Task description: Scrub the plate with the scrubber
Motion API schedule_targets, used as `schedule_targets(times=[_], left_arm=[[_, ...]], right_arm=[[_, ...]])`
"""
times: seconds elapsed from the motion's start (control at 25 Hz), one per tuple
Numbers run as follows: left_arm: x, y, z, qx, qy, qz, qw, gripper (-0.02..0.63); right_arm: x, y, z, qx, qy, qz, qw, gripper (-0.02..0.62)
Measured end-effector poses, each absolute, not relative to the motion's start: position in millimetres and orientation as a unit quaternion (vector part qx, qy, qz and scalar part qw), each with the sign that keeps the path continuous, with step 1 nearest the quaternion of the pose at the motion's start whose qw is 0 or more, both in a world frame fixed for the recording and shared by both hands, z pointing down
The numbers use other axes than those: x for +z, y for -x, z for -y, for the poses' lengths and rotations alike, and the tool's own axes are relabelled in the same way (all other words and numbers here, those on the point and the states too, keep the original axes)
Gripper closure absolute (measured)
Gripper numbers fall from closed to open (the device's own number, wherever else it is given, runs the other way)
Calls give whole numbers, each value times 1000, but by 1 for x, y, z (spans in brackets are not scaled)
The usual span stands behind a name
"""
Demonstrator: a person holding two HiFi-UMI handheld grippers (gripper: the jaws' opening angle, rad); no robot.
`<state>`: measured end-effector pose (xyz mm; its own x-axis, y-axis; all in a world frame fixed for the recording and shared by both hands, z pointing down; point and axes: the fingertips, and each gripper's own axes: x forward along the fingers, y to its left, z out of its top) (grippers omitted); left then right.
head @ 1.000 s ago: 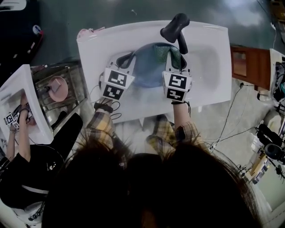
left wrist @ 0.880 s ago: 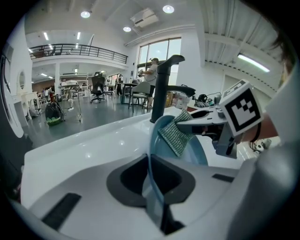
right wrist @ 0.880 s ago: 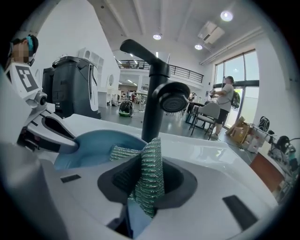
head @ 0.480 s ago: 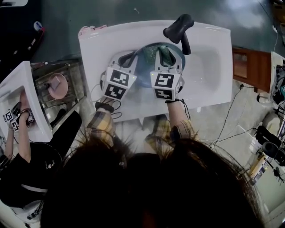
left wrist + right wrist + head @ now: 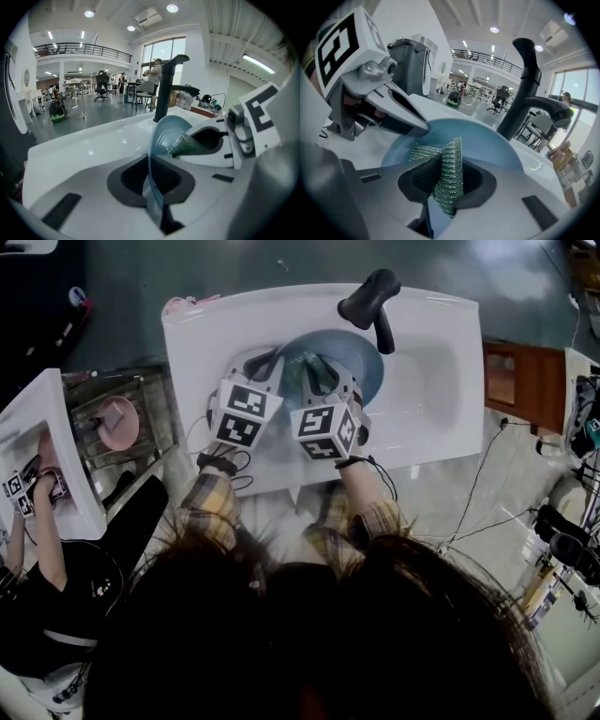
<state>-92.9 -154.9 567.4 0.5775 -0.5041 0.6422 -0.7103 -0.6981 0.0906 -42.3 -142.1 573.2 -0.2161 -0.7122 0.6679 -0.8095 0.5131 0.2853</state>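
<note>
Against the round blue plate (image 5: pixel 364 360) rests a crinkled mesh scrubber (image 5: pixel 449 168).

A black faucet (image 5: pixel 370 296) stands at the white sink's (image 5: pixel 441 399) far rim. A pink dish (image 5: pixel 120 424) lies left of the sink, a brown wooden cabinet (image 5: pixel 516 371) right of it.

The right tool (image 5: pixel 446 185) pinches a green mesh scrubber (image 5: pixel 451 161) onto the blue plate (image 5: pixel 487 140); the left tool (image 5: pixel 412 123) grips the plate's left rim.
</note>
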Motion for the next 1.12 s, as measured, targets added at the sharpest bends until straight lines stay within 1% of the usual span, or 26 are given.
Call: schedule_targets(times=[0.24, 0.52, 0.8, 1.12], left_arm=[[570, 93, 158, 316, -865, 352, 168, 581], [572, 93, 158, 329, -864, 345, 163, 581], [573, 92, 156, 342, -864, 335, 159, 581], [576, 91, 154, 348, -865, 326, 158, 581]], right_arm=[[601, 57, 112, 94, -423, 784, 444, 506], [616, 46, 93, 116, -364, 778, 499, 497], [619, 16, 86, 110, -347, 767, 529, 497], [614, -29, 89, 94, -377, 744, 544, 495]])
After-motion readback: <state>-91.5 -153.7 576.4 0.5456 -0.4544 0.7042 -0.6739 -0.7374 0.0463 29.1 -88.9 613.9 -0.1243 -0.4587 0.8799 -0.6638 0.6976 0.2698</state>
